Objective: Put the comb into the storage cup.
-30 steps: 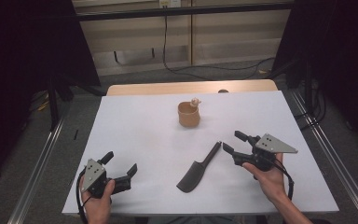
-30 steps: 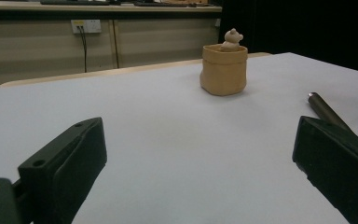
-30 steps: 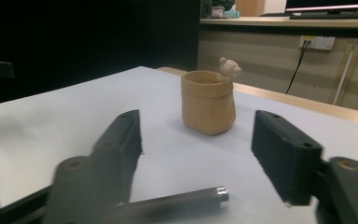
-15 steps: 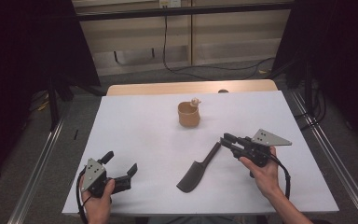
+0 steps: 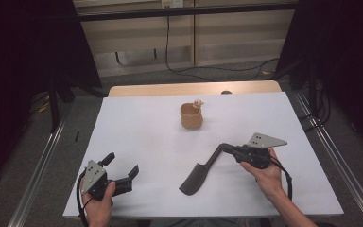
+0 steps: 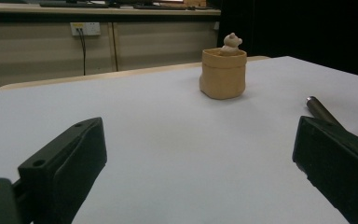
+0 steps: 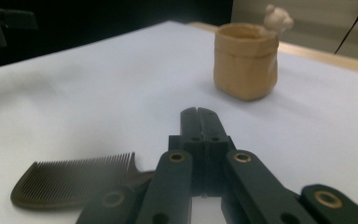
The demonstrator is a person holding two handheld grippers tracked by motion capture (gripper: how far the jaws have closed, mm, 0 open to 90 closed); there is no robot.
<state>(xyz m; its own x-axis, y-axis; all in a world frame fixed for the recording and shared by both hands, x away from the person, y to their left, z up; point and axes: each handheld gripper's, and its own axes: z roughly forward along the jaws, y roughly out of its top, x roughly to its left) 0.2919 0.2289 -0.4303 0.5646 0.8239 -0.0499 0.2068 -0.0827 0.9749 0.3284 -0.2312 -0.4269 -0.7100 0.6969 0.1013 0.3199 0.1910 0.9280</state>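
While the comb (image 5: 199,174) lies flat near the front of the surface (image 5: 142,137), right gripper (image 5: 225,148) has its fingers pressed together at the handle end — can't tell if it's truly pinched. Lift not done. Cup (image 5: 191,116) sits farther back; left gripper (image 5: 123,171) rests, fingers spread, near left.

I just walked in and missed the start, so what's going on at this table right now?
A person sits at a white table with a claw in each hand. The right claw is shut on the handle of a dark comb, whose toothed end lies on the table. The left claw rests open near the table's front edge, holding nothing. Farther back stands a small tan cup with a little figure on its rim, untouched.
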